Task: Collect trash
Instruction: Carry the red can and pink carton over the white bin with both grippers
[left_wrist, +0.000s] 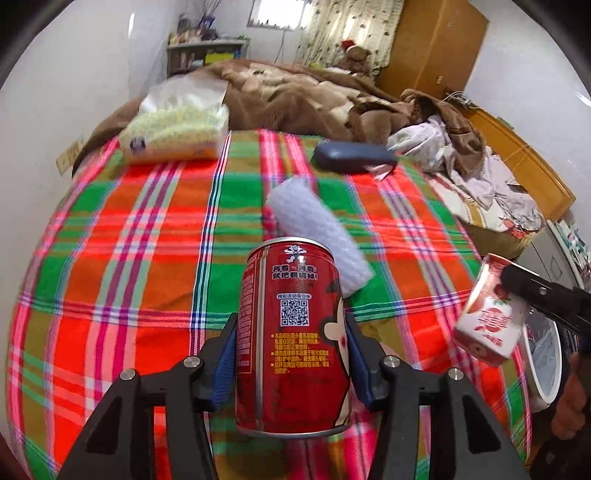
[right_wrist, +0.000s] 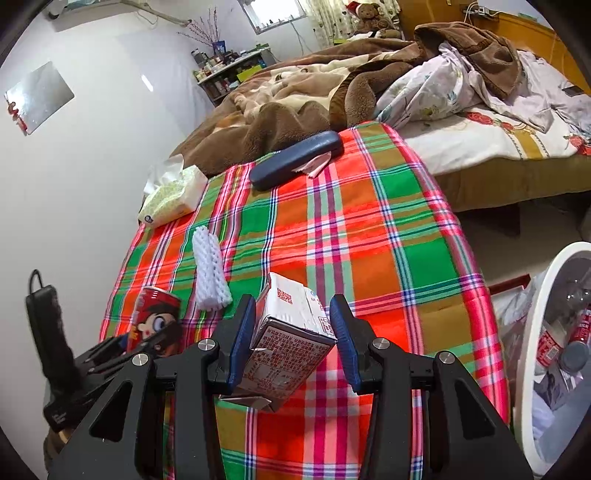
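step: pickup done, carry to bin (right_wrist: 532, 332) | left gripper (left_wrist: 291, 362) clamps can (left_wrist: 291, 332) | right gripper (right_wrist: 291, 343) clamps carton (right_wrist: 291, 339) | next: swing right, release over bin

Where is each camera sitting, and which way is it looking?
Left wrist view: sits on the left gripper, looks down along its fingers across the plaid cloth at the red can between them; the right gripper shows with the carton.
Right wrist view: sits on the right gripper, looks over the carton it grips; the left gripper shows.
Shared: can, carton, white foam sleeve, tissue pack, white bin.
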